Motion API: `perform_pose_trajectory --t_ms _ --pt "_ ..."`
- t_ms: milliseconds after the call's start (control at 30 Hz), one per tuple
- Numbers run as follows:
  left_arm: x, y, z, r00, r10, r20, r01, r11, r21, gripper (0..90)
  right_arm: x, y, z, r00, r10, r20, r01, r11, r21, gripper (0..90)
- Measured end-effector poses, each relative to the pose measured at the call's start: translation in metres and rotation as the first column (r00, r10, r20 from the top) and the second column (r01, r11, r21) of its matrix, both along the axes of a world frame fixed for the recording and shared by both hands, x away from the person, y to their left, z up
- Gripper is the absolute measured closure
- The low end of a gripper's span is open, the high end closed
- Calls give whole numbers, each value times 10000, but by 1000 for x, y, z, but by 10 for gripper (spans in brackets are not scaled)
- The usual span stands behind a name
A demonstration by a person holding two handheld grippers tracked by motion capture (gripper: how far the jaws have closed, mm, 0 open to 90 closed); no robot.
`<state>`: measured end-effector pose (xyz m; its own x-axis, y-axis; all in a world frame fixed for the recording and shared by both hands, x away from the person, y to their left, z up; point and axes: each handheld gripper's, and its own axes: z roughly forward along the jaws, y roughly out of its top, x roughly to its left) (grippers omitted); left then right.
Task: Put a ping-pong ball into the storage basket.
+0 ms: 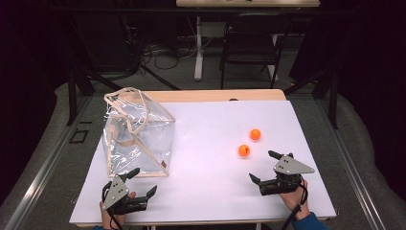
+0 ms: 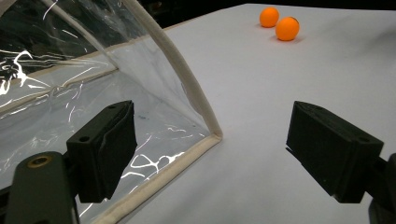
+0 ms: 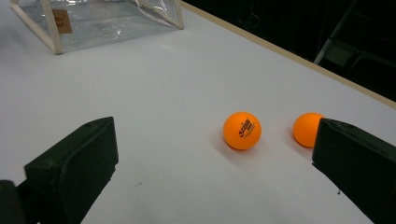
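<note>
In the high view, a clear plastic bag with cream trim stands on the left part of the white table. Two orange balls lie well to its right: the nearer ball and the farther ball, close together but apart. The left gripper sits at the near left edge, just in front of the bag's near side, its fingers spread wide and holding nothing. The right gripper sits near the right edge, just short of the nearer ball, its fingers likewise spread and empty.

In the left gripper view, the bag's near corner lies between the parted fingers, with both balls far off.

In the right gripper view, the nearer ball, bearing a printed mark, lies on the table between the open fingers; the farther ball is partly hidden behind the right-hand finger. The bag stands far left.
</note>
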<state>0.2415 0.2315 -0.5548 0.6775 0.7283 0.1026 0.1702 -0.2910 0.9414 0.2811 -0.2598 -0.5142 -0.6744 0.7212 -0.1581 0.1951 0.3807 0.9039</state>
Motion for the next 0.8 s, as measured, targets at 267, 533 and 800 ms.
perform_pose_trajectory --t_ms 267,533,800 --pt "0 0 0 10000 -17 -30 17 10000 41 158 15 4 1 9989 -63 -460 61 10000 -47 0" --pt "0 0 0 10000 -3 -22 3 10000 76 158 29 7 0 9957 -161 -911 142 9997 -206 0" --pt "0 0 0 10000 -19 -21 19 9999 99 158 41 11 -1 9910 -249 -1313 210 9993 -312 0"
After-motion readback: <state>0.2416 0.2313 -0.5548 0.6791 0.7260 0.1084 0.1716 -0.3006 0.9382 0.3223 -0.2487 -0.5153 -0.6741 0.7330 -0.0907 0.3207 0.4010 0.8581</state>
